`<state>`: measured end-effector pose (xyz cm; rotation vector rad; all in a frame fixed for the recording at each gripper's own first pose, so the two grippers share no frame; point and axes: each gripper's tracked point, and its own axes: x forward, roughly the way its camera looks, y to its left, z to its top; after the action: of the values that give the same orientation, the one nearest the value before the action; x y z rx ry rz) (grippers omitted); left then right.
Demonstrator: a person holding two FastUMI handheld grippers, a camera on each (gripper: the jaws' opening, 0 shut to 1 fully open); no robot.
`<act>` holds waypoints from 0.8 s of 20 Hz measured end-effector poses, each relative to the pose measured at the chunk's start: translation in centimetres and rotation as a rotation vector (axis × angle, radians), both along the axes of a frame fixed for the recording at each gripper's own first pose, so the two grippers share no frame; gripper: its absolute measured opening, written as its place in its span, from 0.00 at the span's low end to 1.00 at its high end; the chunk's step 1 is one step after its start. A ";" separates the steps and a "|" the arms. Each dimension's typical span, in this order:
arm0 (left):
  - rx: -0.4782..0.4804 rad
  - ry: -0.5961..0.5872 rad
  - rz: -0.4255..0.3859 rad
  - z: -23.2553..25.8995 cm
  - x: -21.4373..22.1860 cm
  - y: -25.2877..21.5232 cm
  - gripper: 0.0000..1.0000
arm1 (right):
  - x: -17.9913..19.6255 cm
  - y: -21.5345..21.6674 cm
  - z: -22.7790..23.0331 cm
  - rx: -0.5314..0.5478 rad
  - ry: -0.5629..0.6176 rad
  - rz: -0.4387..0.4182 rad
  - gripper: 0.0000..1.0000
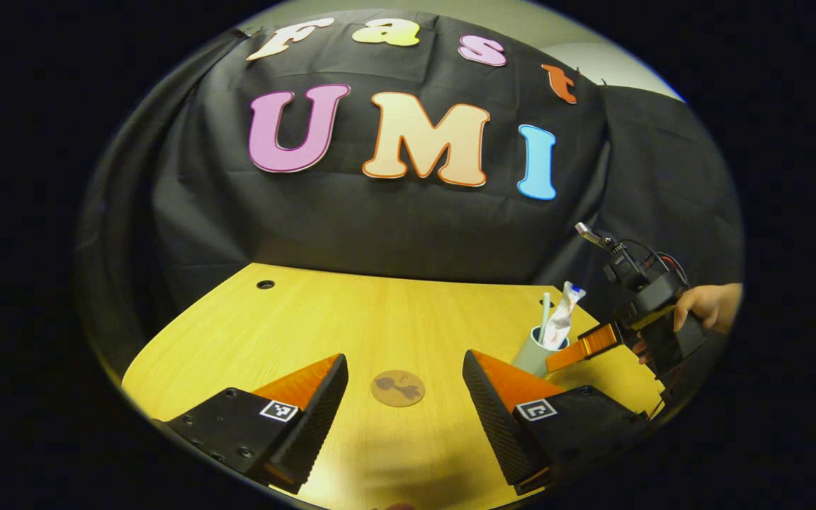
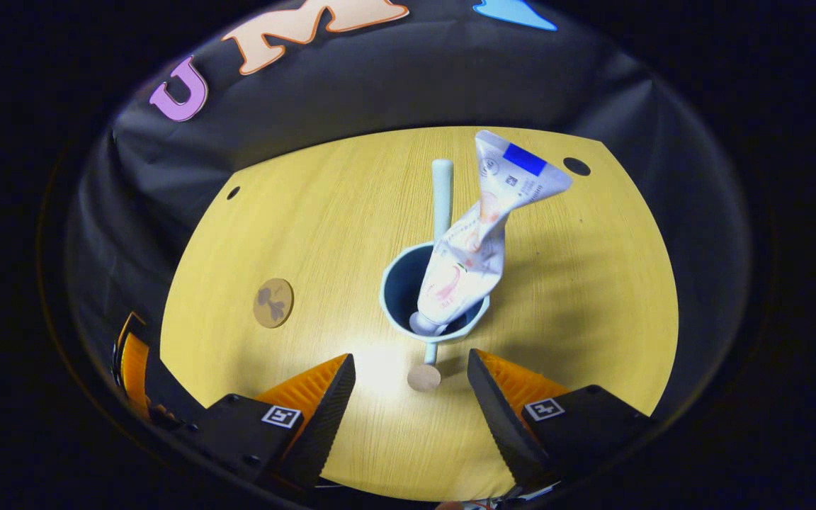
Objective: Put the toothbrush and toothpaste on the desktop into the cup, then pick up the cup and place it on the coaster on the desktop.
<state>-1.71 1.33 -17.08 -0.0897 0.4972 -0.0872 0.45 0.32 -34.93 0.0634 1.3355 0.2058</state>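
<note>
- The left gripper (image 1: 405, 397) hovers low over a yellow wooden bench (image 1: 351, 312); its fingers are spread wide apart and hold nothing.
- In the left gripper view, a small round brown coaster (image 1: 397, 388) lies flat on the bench, between the two fingers and a little ahead of them, touching neither.
- Off to the right in that view stands a pale blue-green cup (image 1: 537, 352), upright, partly hidden behind the left gripper's right-hand finger.
- A toothbrush (image 1: 544, 316) and a crumpled white toothpaste (image 1: 562, 319) tube stand in the cup, side by side, both rising above the rim.
- Just beyond the cup, the other gripper is seen from the side, held by a person's hand (image 1: 707, 306) — its fingers reach toward the cup, near it.
- The right gripper (image 2: 411, 397) looks down on the cup (image 2: 397, 315) from above; its fingers are released, wide open, gripping nothing.
- In the right gripper view the cup sits just ahead of the gap between the fingers, slightly right of centre, clear of both.
- The toothpaste (image 2: 475, 248) leans toward the cup's near right rim, its flat end pointing up and away; the toothbrush (image 2: 442, 198) stands behind it.
- A small round tan disc (image 2: 424, 377) lies on the bench between the fingers — what it is, I cannot tell.
- The coaster (image 2: 273, 302) lies well to the left of the cup, apart from it.
</note>
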 end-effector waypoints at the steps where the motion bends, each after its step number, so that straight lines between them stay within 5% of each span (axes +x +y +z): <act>1: 0.001 0.007 0.013 -0.1 -0.4 0.6 0.95 | 0.3 0.0 -0.3 -0.014 0.012 0.003 0.98; 11: 0.023 0.057 0.099 -0.7 -3.8 4.5 0.95 | 1.1 -1.1 -4.3 -0.125 0.083 0.031 0.99; 14: 0.018 0.064 0.106 -0.8 -4.1 4.8 0.95 | 0.4 -1.5 -4.8 -0.140 0.112 0.062 0.91; 15: 0.014 0.070 0.107 -0.9 -4.2 4.8 0.95 | 0.2 -1.6 -5.0 -0.151 0.114 0.089 0.77; 16: 0.010 0.075 0.106 -1.1 -4.4 4.8 0.95 | -0.1 -1.6 -4.9 -0.157 0.118 0.116 0.75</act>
<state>-6.12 6.15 -18.13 -0.1100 0.5671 0.0229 0.37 -1.28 -39.80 -0.1364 1.4701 0.1968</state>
